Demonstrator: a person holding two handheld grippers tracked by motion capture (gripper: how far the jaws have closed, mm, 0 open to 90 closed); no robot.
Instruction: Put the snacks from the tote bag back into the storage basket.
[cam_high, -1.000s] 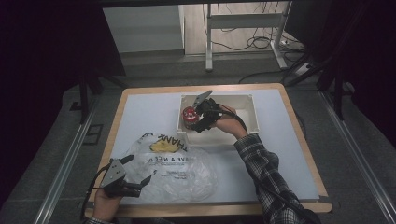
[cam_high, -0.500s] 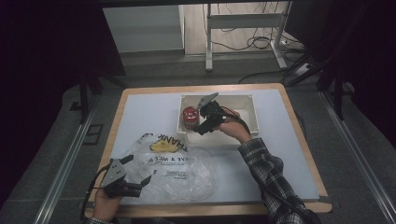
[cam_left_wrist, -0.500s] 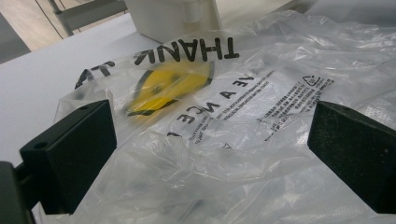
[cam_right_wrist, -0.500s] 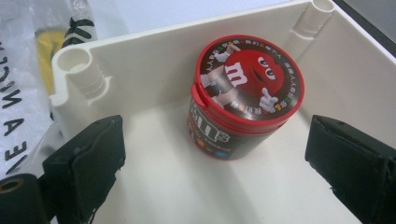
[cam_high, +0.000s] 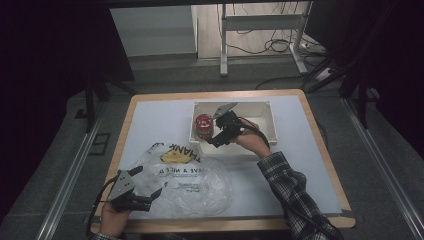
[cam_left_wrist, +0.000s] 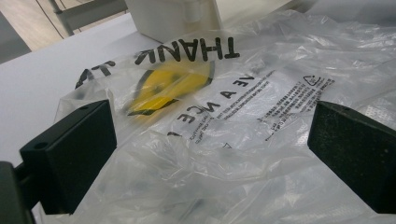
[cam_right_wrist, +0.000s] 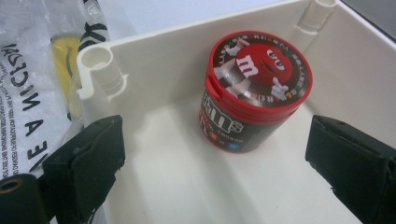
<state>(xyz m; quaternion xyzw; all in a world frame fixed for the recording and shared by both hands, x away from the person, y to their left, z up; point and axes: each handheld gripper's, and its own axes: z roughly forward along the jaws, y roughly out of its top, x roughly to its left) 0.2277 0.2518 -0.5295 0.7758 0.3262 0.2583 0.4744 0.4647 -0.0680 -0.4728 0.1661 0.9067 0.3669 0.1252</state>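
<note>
A red-lidded M&M's tub (cam_high: 203, 125) (cam_right_wrist: 254, 91) stands upright in the left end of a white open box (cam_high: 260, 111) (cam_right_wrist: 154, 60). My right gripper (cam_high: 214, 139) (cam_right_wrist: 217, 140) reaches into the box from the right and stands open, its jaws wide on either side of the tub and short of it, touching nothing. A clear plastic bag (cam_high: 190, 177) (cam_left_wrist: 243, 107) printed in black with a yellow face lies flat on the near side of the table. My left gripper (cam_high: 150, 192) (cam_left_wrist: 212, 126) rests open at the bag's left edge, with crumpled plastic between its spread jaws.
The white table mat (cam_high: 150, 125) has a wooden edge (cam_high: 225, 222) around it. The box's near-left corner post (cam_right_wrist: 100, 63) rises close to my right gripper's left jaw. Beyond the table are a dark floor, cables and a metal stand (cam_high: 260, 30).
The right hand and its gripper have shifted slightly toward the near side inside the box, away from the tub. The left gripper and the bag have not moved.
</note>
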